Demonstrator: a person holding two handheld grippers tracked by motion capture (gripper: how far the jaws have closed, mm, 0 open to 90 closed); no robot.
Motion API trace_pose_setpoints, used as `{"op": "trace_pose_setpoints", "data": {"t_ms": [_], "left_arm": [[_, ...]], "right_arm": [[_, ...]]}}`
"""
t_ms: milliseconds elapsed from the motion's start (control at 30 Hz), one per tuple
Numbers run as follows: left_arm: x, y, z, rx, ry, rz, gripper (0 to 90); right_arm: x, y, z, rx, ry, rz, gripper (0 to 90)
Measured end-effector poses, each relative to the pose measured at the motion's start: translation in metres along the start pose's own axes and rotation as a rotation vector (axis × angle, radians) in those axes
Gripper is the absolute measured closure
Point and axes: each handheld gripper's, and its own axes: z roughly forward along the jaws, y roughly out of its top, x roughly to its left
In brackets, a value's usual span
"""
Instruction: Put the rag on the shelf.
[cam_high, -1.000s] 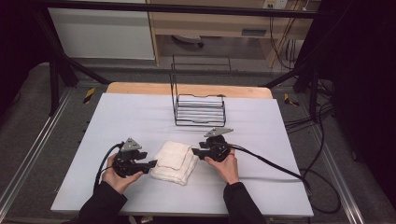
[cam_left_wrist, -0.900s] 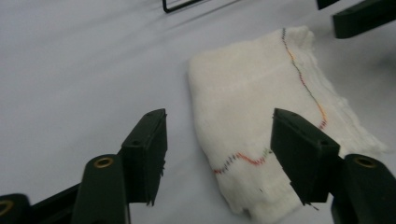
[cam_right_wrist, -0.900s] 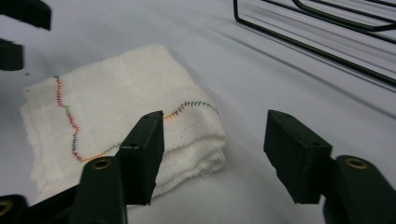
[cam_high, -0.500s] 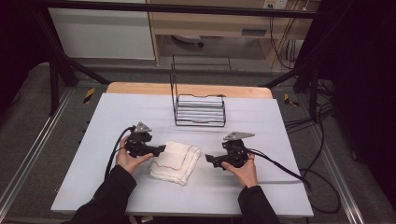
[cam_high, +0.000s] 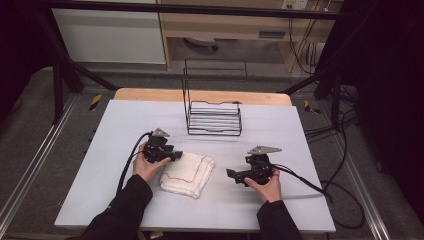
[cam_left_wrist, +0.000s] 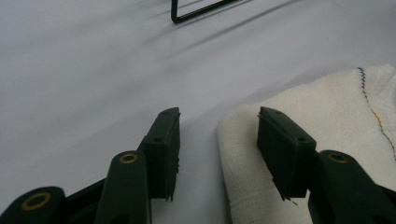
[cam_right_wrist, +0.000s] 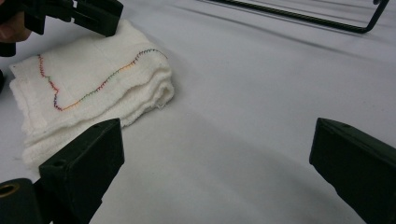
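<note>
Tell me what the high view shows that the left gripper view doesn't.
High view alone: both hands, the right gripper standing open and apart from the cloth, and the whole wire rack. Left gripper view alone: the cloth's corner lying between the left gripper's parted jaws, which have just been closing, and its coloured stitching. Both share the cloth, table and rack.

Looking like a lab test cell: black metal framing (cam_high: 60, 75) boxing in a pale-topped table (cam_high: 125, 125), bundled cables (cam_high: 345, 150) trailing over grey floor matting well beyond the jaws, yellow-black hazard tape (cam_high: 95, 101) marking the frame's feet, plain cabinet (cam_high: 110, 35) and wooden shelving (cam_high: 225, 25) standing behind.
</note>
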Motion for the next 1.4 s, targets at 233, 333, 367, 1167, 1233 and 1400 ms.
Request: {"op": "trace_pose_setpoints", "data": {"t_ms": [233,333,367,1167,1233,1400], "left_arm": [[-0.004,0.000,0.003,0.024,-0.027,0.004,59.8],[-0.007,0.000,0.003,0.028,-0.035,0.012,67.3],[-0.008,0.000,0.004,0.027,-0.035,0.014,70.1],[-0.013,-0.001,0.003,0.040,-0.022,0.061,77.2],[-0.014,-0.001,0.003,0.035,-0.015,0.064,77.2],[-0.014,-0.002,0.003,0.035,-0.018,0.064,77.2]], "right_arm": [[0.000,0.000,0.003,-0.008,0.007,0.013,3.8],[0.000,0.001,0.004,-0.010,0.012,0.024,3.5],[0.000,0.001,0.004,-0.012,0.013,0.028,3.5],[0.033,0.035,0.065,-0.001,-0.027,0.041,18.0],[0.035,0.036,0.072,0.015,-0.044,0.032,23.2],[0.039,0.033,0.079,0.030,-0.066,0.031,38.5]]}}
